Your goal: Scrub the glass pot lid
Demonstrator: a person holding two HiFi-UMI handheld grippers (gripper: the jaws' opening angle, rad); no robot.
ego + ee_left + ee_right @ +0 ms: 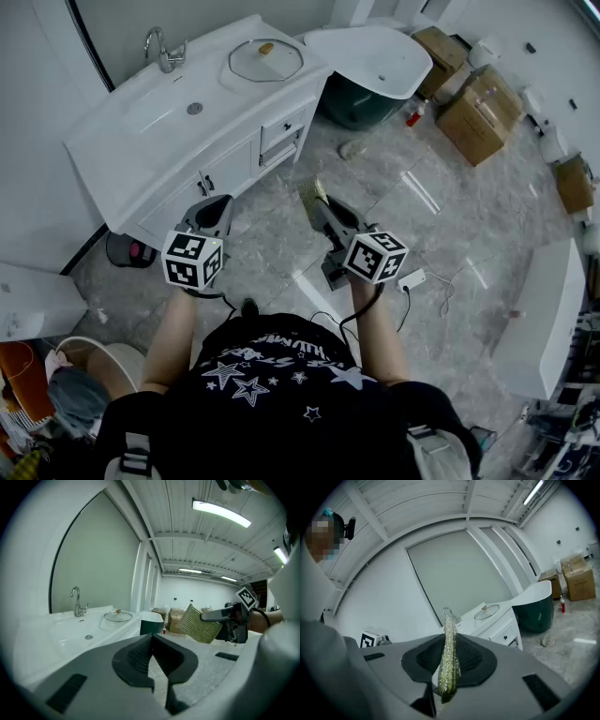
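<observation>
The glass pot lid (266,58) with its brown knob lies flat on the white vanity counter (112,141), to the right of the sink, far ahead of both grippers. It also shows as the lid (118,615) and the lid (486,611) in the gripper views. My right gripper (322,208) is shut on a yellow-green scrub pad (314,191), held in the air over the floor. That pad (450,658) stands edge-on between its jaws, and the pad (199,624) shows flat-on in the left gripper view. My left gripper (217,208) hangs beside it with its jaws together (152,640) and nothing in them.
A sink basin (155,111) with a chrome faucet (165,51) takes the counter's left part; drawers (281,136) face me below. A dark green tub with a white rim (370,66), cardboard boxes (478,108) and a red bottle (412,115) stand farther right. A cable and plug (411,279) lie on the marble floor.
</observation>
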